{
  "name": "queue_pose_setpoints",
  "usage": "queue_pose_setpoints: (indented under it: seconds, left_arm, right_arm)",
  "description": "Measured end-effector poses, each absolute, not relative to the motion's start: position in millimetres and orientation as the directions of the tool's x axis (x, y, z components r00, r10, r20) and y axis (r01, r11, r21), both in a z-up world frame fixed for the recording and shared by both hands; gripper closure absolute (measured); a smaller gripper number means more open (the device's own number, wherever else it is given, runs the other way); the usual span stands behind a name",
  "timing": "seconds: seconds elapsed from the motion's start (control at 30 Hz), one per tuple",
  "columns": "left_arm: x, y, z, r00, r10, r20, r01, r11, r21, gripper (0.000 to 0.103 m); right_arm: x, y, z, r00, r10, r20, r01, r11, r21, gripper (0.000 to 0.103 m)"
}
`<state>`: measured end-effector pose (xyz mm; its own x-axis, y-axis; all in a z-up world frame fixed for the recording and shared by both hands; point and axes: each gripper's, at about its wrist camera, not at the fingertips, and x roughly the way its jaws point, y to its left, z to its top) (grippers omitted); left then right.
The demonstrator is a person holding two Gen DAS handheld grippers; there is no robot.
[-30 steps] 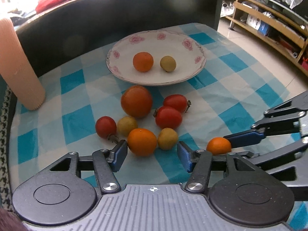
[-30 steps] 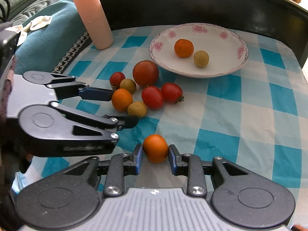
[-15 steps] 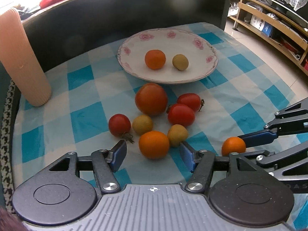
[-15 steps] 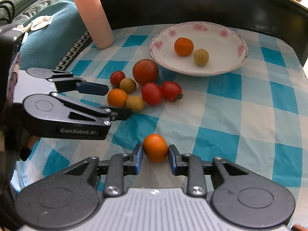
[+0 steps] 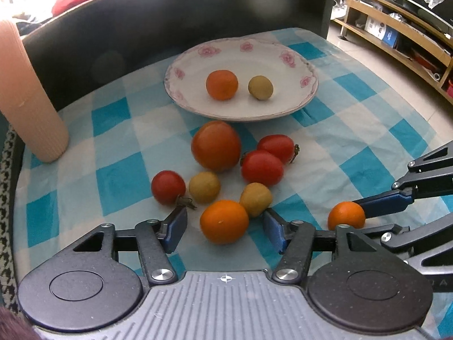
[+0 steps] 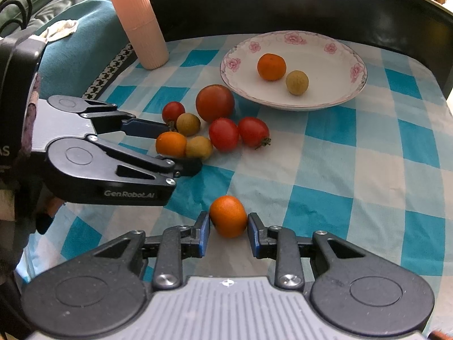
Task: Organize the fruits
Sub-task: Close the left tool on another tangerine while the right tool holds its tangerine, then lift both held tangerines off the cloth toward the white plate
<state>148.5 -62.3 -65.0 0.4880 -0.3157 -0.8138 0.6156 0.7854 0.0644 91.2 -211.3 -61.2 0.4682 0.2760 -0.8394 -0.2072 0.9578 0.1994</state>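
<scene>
Fruits lie loose on the blue-and-white checked cloth (image 6: 325, 153) of the desk, near the white flower-rimmed plate (image 6: 334, 56), which already holds a small orange mandarin (image 6: 271, 67) and a yellow-brown longan-like fruit (image 6: 296, 82). The right tongs (image 6: 228, 228) are closed to a narrow gap on a second small orange mandarin (image 6: 228, 220), both blue pads at its sides; whether it is lifted off the cloth I cannot tell. The left tongs (image 5: 223, 226) stand wide open, holding nothing, with a third orange mandarin (image 5: 224, 221) between the tips and a yellow-brown fruit (image 5: 255, 199) touching it.

I judge the mandarins light, round and slightly yielding, so a gentle squeeze across the widest part should hold; too much pressure could bruise them, and they roll easily. The large red-orange tomato (image 5: 215, 145) and the small red tomatoes (image 5: 262, 167) look smooth-skinned, slippery and softer.

The gripped mandarin's underside is hidden. A pink ribbed cylinder (image 6: 140, 21) is cut off in the left view. The left tongs' lower finger hides part of the cloth in the right view.
</scene>
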Motion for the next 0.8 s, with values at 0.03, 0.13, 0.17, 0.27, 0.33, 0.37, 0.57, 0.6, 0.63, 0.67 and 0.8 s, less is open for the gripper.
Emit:
queue_pose_setpoints:
  seconds: [0.03,0.13,0.17,0.27,0.33,0.37,0.57,0.6,0.63,0.67,0.8]
  left_arm:
    - [148,-62,-65,0.486,-0.318,-0.814,0.613,0.788,0.058,0.039]
    - [145,-63,-65,0.481,-0.322,-0.815,0.615,0.787,0.052,0.047]
    - [144,-64,-64,0.485,-0.317,-0.815,0.612,0.788,0.059,0.048]
    - [141,-65,-63,0.495,-0.3,-0.816,0.608,0.79,0.078,0.052]
    - [141,-63,-62,0.494,-0.294,-0.818,0.602,0.795,0.077,0.055]
    - [141,-62,-62,0.492,-0.294,-0.82,0.598,0.798,0.073,0.056]
    - [132,-55,-60,0.478,-0.291,-0.829,0.596,0.801,0.062,0.06]
    - [131,-55,-61,0.477,-0.287,-0.831,0.596,0.8,0.066,0.06]
    - [131,-56,-62,0.477,-0.282,-0.832,0.596,0.8,0.07,0.059]
    - [131,-56,-62,0.479,-0.282,-0.831,0.595,0.8,0.071,0.059]
    - [135,-59,-61,0.487,-0.288,-0.825,0.601,0.796,0.077,0.056]
  right_arm:
    - [91,-211,-61,0.467,0.276,-0.84,-0.206,0.958,0.2,0.058]
    - [91,-211,-60,0.473,0.272,-0.838,-0.206,0.959,0.195,0.058]
    - [91,-211,-60,0.478,0.267,-0.837,-0.209,0.96,0.187,0.058]
    - [90,-210,-57,0.489,0.258,-0.833,-0.217,0.961,0.17,0.058]
    - [90,-210,-57,0.489,0.256,-0.834,-0.218,0.961,0.168,0.058]
    - [90,-209,-57,0.488,0.255,-0.834,-0.22,0.961,0.165,0.058]
    - [90,-204,-56,0.487,0.249,-0.837,-0.235,0.96,0.149,0.058]
    - [90,-203,-56,0.486,0.246,-0.839,-0.237,0.961,0.144,0.058]
    - [90,-202,-56,0.486,0.242,-0.84,-0.239,0.961,0.138,0.058]
    - [90,-202,-57,0.486,0.24,-0.84,-0.239,0.961,0.136,0.058]
    - [92,-203,-59,0.475,0.244,-0.845,-0.239,0.96,0.143,0.058]
